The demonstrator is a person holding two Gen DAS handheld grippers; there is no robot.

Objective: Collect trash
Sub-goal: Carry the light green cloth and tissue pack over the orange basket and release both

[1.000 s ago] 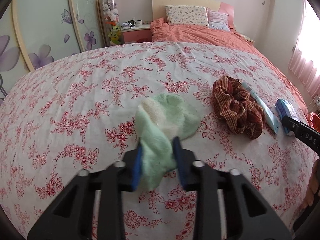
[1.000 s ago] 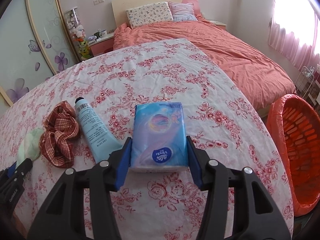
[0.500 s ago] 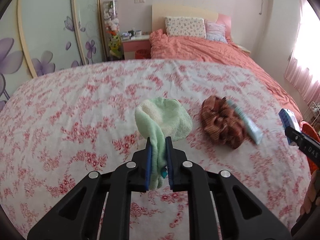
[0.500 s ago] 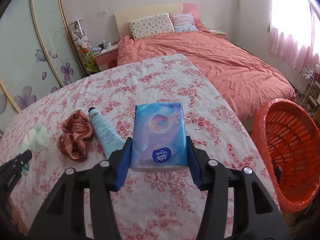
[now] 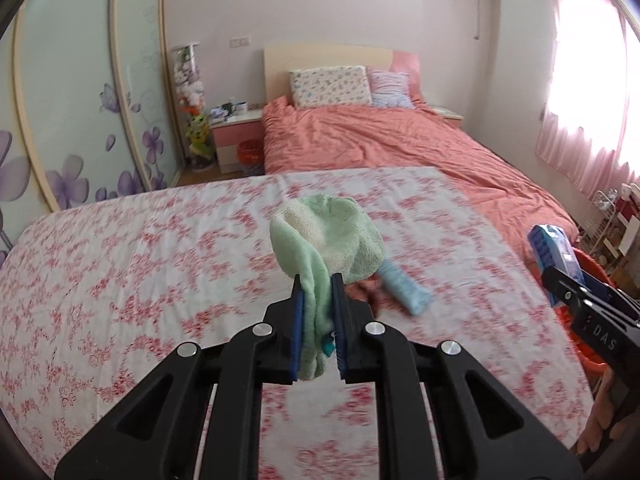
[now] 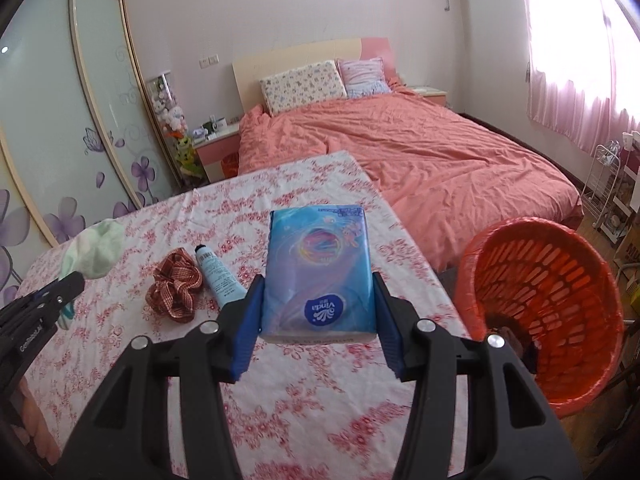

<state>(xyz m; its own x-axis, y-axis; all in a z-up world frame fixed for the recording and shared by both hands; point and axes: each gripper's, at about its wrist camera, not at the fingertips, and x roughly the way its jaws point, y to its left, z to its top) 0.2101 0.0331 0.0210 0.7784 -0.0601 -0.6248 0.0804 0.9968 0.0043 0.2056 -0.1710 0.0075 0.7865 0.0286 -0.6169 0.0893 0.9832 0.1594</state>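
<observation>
My left gripper is shut on a pale green sock and holds it well above the floral sheet. The sock also shows in the right wrist view. My right gripper is shut on a blue tissue pack, lifted off the sheet; the pack shows at the right in the left wrist view. A red checked scrunchie and a light blue tube lie side by side on the sheet. An orange mesh basket stands right of the table.
A bed with a salmon duvet lies behind the table. A pink nightstand and a sliding wardrobe with flower prints stand at the left. A wire rack stands by the curtained window at the right.
Both grippers have risen from the sheet with their loads. The left one closed tight on the sock and lifted it. The right one carried the tissue pack up, and the basket has come closer.
</observation>
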